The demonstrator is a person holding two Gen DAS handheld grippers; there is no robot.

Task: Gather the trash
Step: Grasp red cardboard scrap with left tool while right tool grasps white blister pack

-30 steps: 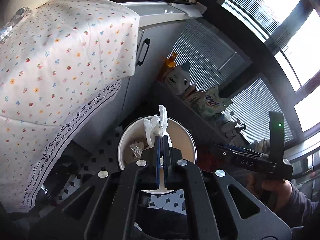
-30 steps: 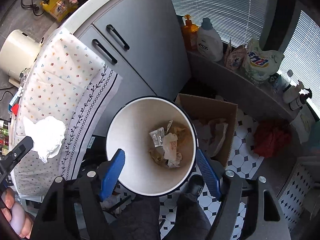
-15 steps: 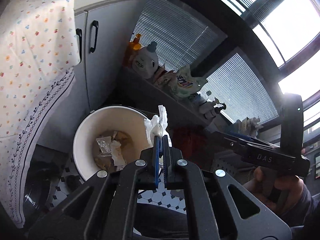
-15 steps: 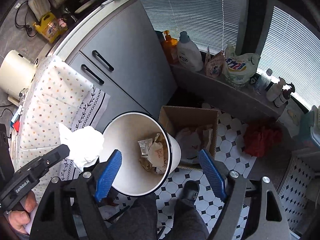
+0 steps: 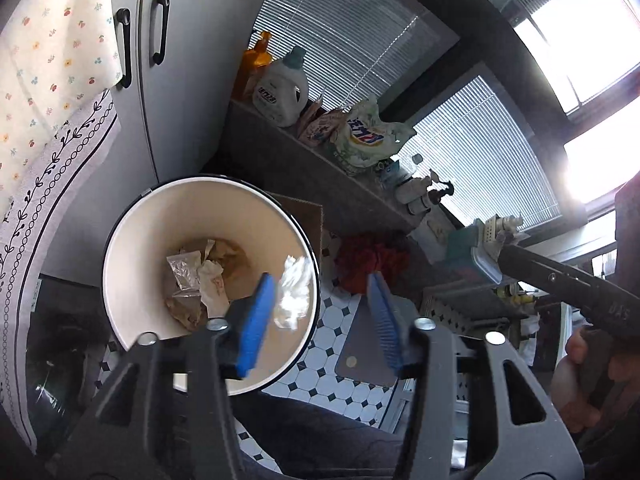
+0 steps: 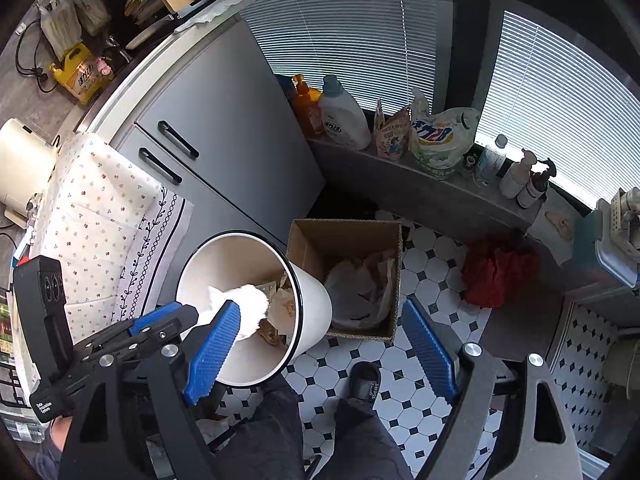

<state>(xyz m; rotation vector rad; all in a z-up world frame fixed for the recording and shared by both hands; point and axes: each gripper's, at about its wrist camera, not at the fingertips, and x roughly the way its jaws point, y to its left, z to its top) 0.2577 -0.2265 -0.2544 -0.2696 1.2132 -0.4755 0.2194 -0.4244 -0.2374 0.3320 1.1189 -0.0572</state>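
left gripper (image 5: 320,316) jaws spread wide, blue pads apart, holding nothing; it sits over the mouth of the white trash bin (image 5: 132,248)

crumpled white tissue (image 5: 295,298) is loose between the pads, just beside the left-hand pad, at the inner right side of the bin rim; blurred, can't tell if it touches the pad or the bin wall

in the right wrist view the same tissue (image 6: 240,306) shows as a white wad over the bin opening (image 6: 316,300), partly hidden behind the right gripper's near pad

bin has a dark rim, cream inside, tilted toward the cameras; older trash at the bottom (image 5: 200,276): clear plastic wrapper, brown and white paper scraps

right gripper (image 6: 320,348) also open wide, nothing between its pads, above the floor and the person's dark trouser legs (image 6: 320,432)

cardboard box (image 6: 344,276) touching the bin on its right side, crumpled paper inside

black and white tiled floor (image 6: 432,264); red cloth (image 6: 496,272) lying on it near the ledge

grey ledge under the blinds carries an orange bottle (image 6: 306,106), white detergent jug (image 6: 344,116), refill pouches (image 6: 436,140), small pump bottles (image 6: 528,180)

grey cabinet (image 6: 224,120) with black handles behind the bin; floral tablecloth (image 6: 92,208) hangs left of it
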